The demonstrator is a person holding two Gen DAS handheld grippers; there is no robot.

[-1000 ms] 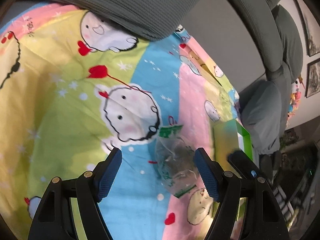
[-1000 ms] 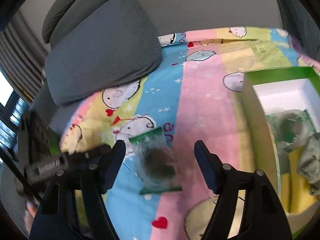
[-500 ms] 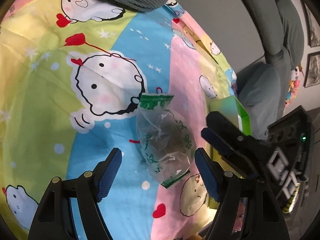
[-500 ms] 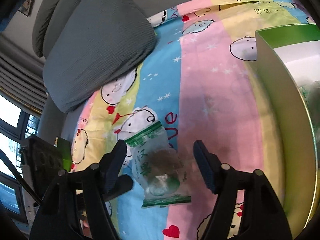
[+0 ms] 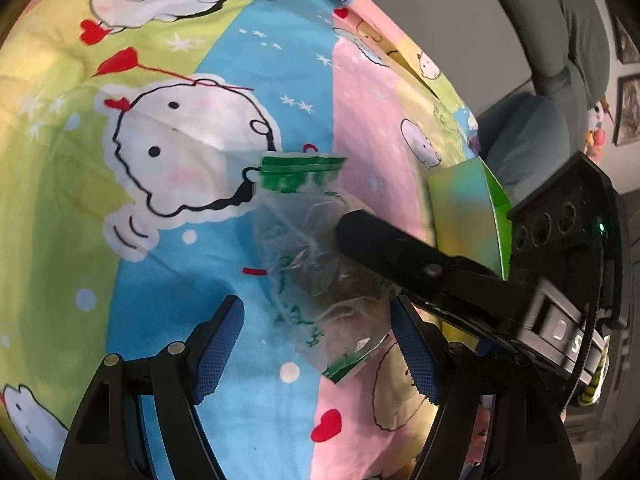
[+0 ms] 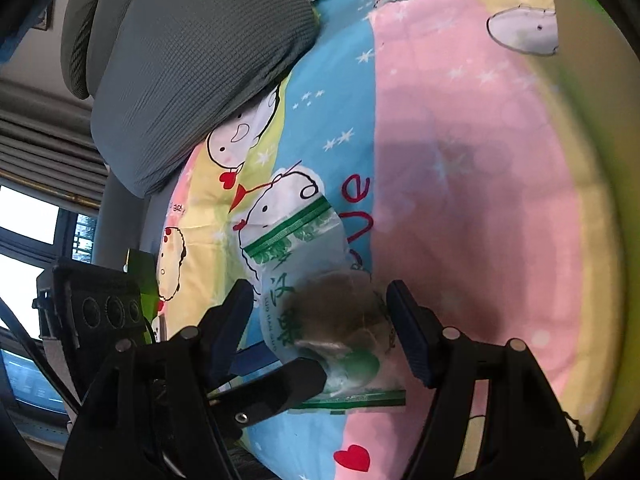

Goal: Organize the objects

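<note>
Two claws closing in on one clear bag (image 5: 320, 276) with green print, lying flat on a cartoon-print sheet (image 5: 248, 64) over a sofa. Left claw (image 5: 316, 344) jaws apart, not touching anything yet; bag's lower end just ahead of and between its tips, nearer the right-hand pad. Right claw (image 6: 320, 320) jaws also apart but just been narrowing, bag between them with a dark lump inside; pads beside the plastic, no clear pinch visible, so not clamped yet. From the left wrist view, one right-claw finger (image 5: 384, 248) lying across the bag's upper right part, possibly touching. Green box (image 5: 472, 216) beyond the right claw, off to the right of the left claw; inside hidden from both views now. Grey cushion (image 6: 192, 76) well ahead, top left of the right claw.

Progress, as a judgement: early-to-mid pick step. Bag not lifted, not in the box. Left to do: close on bag, lift, carry to the box presumably, release. Thin slippery plastic, likely to crumple or slip if pinched only at the film.
</note>
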